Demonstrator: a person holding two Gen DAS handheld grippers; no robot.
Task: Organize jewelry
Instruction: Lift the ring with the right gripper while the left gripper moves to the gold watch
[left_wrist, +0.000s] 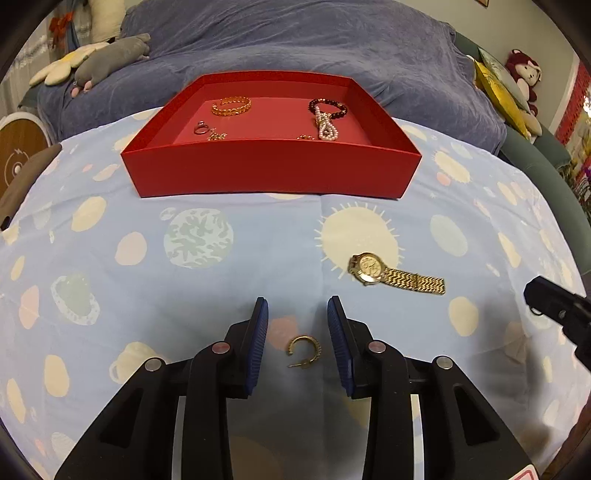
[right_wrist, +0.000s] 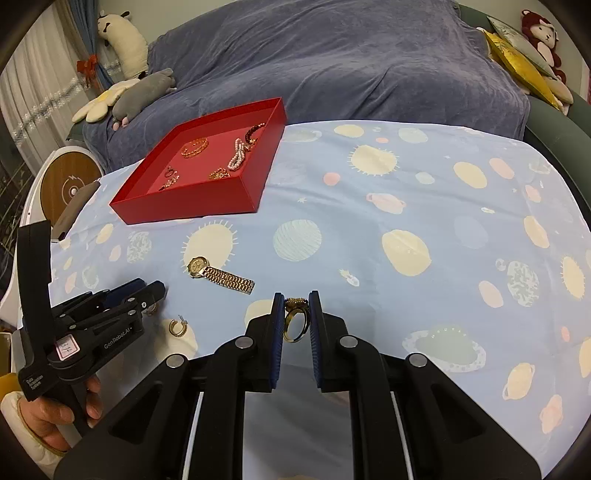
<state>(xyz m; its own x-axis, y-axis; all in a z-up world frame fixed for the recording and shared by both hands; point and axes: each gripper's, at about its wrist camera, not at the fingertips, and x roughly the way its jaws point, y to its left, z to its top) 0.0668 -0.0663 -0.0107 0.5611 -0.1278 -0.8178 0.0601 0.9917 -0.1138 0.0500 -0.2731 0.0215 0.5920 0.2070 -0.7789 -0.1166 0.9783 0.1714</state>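
2 grippers tilted down | left gripper (left_wrist: 297, 334) jaws parted around hoop earring (left_wrist: 304, 349) | right gripper (right_wrist: 296, 321) jaws clamp ring (right_wrist: 295, 321)

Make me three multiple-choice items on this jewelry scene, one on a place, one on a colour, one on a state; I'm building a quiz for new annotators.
1. Where does the gold watch lie?
A. In the tray
B. On the patterned cloth, outside the tray
C. Between the right gripper's pads

2. What colour is the tray?
A. Red
B. Green
C. White

3. What is the right gripper doing?
A. Open over the watch
B. Shut on nothing
C. Shut on a gold ring

Answers:
1 B, the watch rests on the cloth in front of the tray.
2 A, its walls and floor are red in both views.
3 C, the right wrist view shows the ring clamped between the blue pads.
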